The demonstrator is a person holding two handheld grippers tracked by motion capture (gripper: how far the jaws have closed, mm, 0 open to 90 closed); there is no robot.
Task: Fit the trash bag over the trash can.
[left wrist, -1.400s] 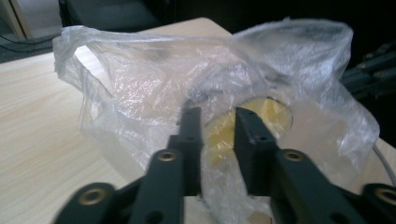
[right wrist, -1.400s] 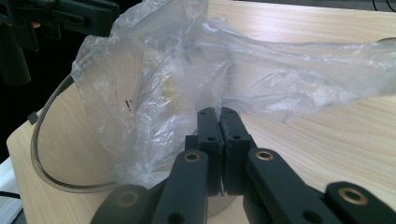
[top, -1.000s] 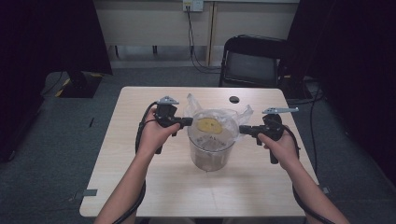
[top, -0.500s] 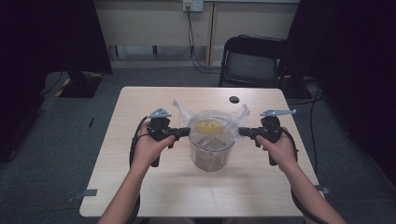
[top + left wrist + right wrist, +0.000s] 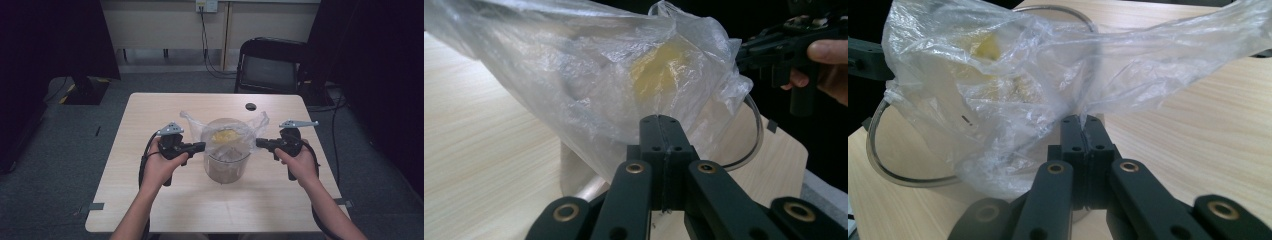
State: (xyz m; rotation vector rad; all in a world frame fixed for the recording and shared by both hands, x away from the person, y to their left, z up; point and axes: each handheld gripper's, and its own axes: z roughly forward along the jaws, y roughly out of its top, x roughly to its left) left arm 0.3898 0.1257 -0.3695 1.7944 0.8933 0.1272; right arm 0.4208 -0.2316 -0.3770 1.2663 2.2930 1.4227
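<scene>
While both grippers pinch it, the plastic bag spans the container — taut.

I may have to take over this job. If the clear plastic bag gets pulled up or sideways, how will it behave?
The bag is probably floppy: its film crumples in the left gripper view. It likely stretches or tears, being pinched thin between shut jaws. The round container might tip if tugged sideways.

You see a thin, clear plastic bag, crinkled and glossy, over a smooth see-through plastic container with a shiny rim. Both sets of tongs, left and right, are matt black plastic with brass-coloured metal rivets. The bench is pale wood-grain laminate, smooth, low sheen.
</scene>
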